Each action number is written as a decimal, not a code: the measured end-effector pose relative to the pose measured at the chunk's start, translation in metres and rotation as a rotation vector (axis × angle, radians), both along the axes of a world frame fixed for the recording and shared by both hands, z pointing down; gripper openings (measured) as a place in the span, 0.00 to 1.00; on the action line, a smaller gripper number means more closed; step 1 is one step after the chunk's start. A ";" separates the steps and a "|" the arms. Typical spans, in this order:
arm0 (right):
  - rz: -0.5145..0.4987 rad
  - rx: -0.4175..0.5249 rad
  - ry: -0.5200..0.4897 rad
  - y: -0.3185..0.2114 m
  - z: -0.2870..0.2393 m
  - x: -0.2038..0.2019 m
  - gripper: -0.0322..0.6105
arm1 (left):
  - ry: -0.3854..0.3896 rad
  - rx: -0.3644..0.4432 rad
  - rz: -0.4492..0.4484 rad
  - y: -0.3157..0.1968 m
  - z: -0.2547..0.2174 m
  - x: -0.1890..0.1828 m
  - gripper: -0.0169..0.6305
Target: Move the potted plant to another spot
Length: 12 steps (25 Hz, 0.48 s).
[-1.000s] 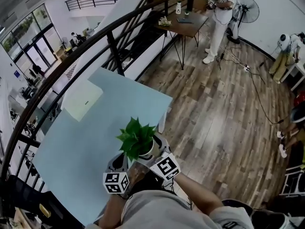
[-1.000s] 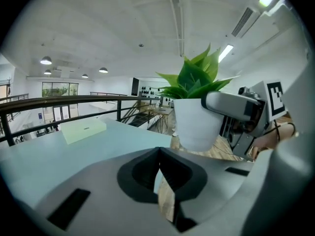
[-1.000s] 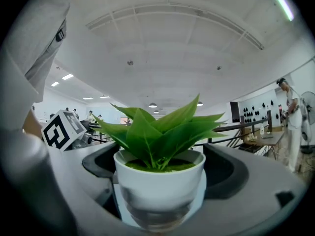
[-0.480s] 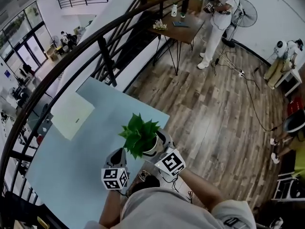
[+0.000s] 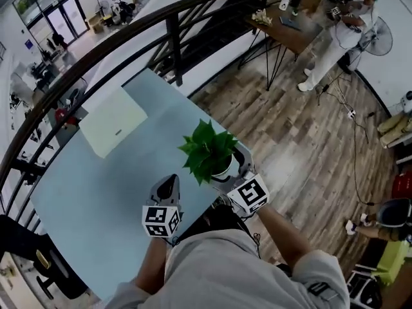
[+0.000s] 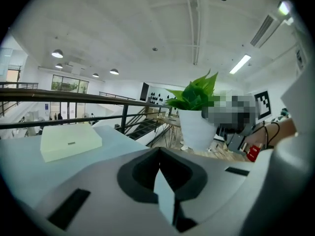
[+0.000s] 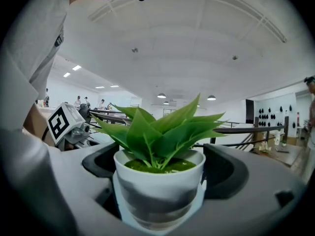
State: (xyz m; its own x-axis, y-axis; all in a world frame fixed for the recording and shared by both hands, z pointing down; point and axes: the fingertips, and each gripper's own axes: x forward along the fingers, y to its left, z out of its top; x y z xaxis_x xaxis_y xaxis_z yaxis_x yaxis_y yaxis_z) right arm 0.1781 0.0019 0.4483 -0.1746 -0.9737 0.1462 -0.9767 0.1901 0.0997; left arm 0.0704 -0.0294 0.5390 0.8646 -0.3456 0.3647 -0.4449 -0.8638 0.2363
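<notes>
Head view: I have the potted plant at the near right edge of the table, with the wooden floor just beyond. I cannot tell whether its base touches the table. My right forearm reaches forward, and the right gripper sits around the pot. The left gripper points forward just beside it, over the table. If the smooth pot slips here, I judge it would miss the table and fall to the floor.

Left gripper view: its jaws are pressed together on nothing. The plant stands apart at right, with a pale box at left.

Right gripper view: the jaws clamp the white pot on both sides, and it stays upright. A sudden swing could tip it.
</notes>
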 end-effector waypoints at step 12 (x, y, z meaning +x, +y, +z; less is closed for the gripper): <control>-0.364 -0.035 0.000 -0.144 0.021 0.015 0.88 | -0.055 -0.058 -0.384 -0.108 0.024 -0.002 0.05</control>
